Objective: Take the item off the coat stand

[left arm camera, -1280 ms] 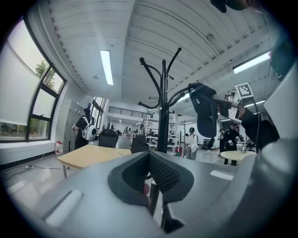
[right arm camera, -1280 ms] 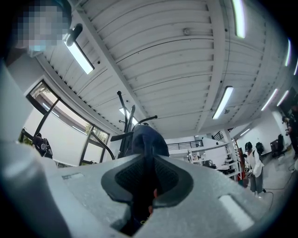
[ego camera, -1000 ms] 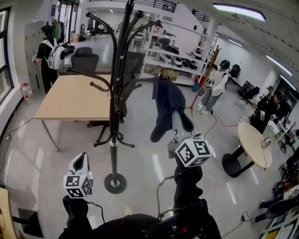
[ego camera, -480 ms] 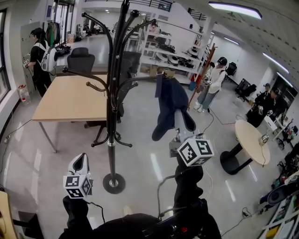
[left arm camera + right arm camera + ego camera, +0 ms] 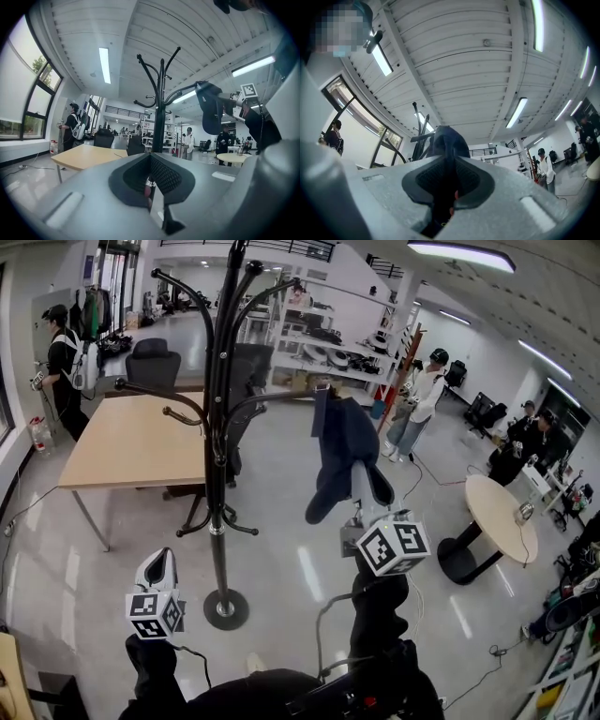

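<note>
The dark jacket is gripped low by the right tongs, ready to be drawn off the coat stand hook above them (seems still hooked). The left tongs are held shut, empty, off to their left.

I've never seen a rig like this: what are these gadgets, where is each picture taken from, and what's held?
A person holds a claw in each hand; there is no robot arm. The head view looks down from a camera on their head; each gripper view rides on one claw. A black coat stand stands on the floor, a wooden table nearby. The right claw is shut on a dark blue jacket hanging from the stand. The left claw is shut, empty.
</note>
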